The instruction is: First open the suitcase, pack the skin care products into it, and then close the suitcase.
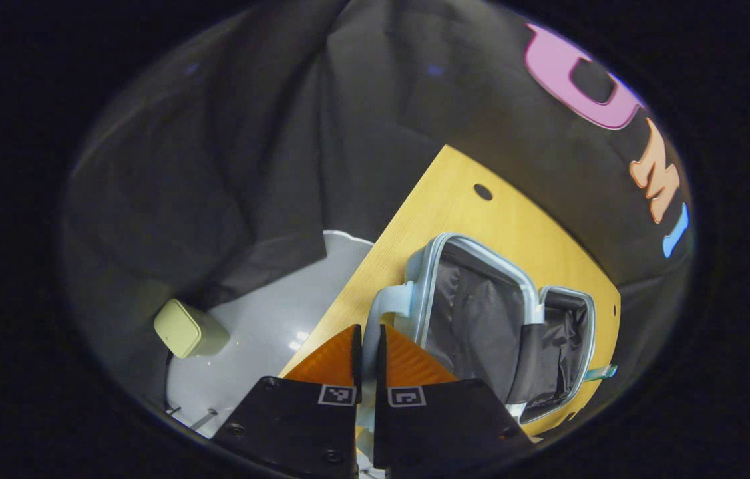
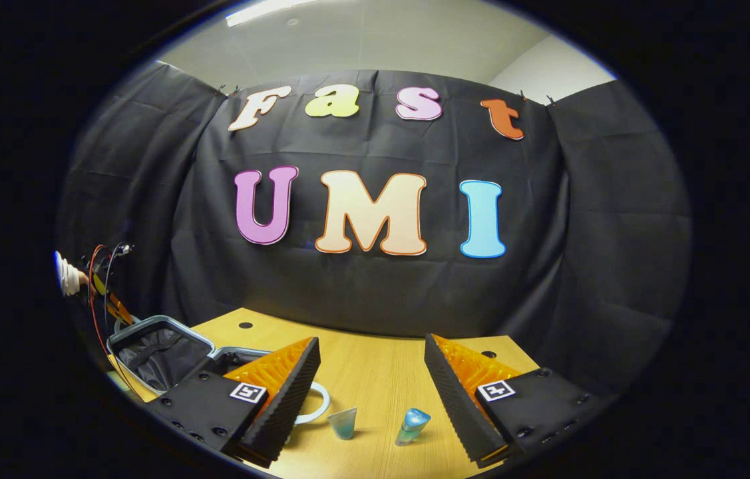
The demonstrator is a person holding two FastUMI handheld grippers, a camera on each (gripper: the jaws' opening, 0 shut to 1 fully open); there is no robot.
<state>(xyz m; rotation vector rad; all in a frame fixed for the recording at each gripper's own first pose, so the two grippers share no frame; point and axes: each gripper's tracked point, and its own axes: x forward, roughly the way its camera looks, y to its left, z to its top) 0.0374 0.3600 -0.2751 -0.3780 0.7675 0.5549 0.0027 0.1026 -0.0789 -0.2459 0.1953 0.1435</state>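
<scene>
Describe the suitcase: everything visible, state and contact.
The suitcase is small, pale blue, hard-looking, with dark fabric lining and a zip track round each rim. It lies open on the wooden table near its edge, lid raised at an angle, interior apparently empty. The left gripper is shut on its pale handle. The right gripper hangs open, apart from it.

Left tongs (image 1: pixel 369 346) in left gripper view: fingers nearly together, narrow slit between tips, pale blue suitcase handle (image 1: pixel 384 303) running into that slit; whether pads press on it cannot tell. Tongs tilted, pointing down.

Right tongs (image 2: pixel 372 372) in right gripper view: fingers spread wide, nothing between them, ridged inner pads (image 2: pixel 444 389) facing each other, held level.

Far left of right tongs: left tongs seen small, with red wires, held by hand in white sleeve (image 2: pixel 67 274).
</scene>
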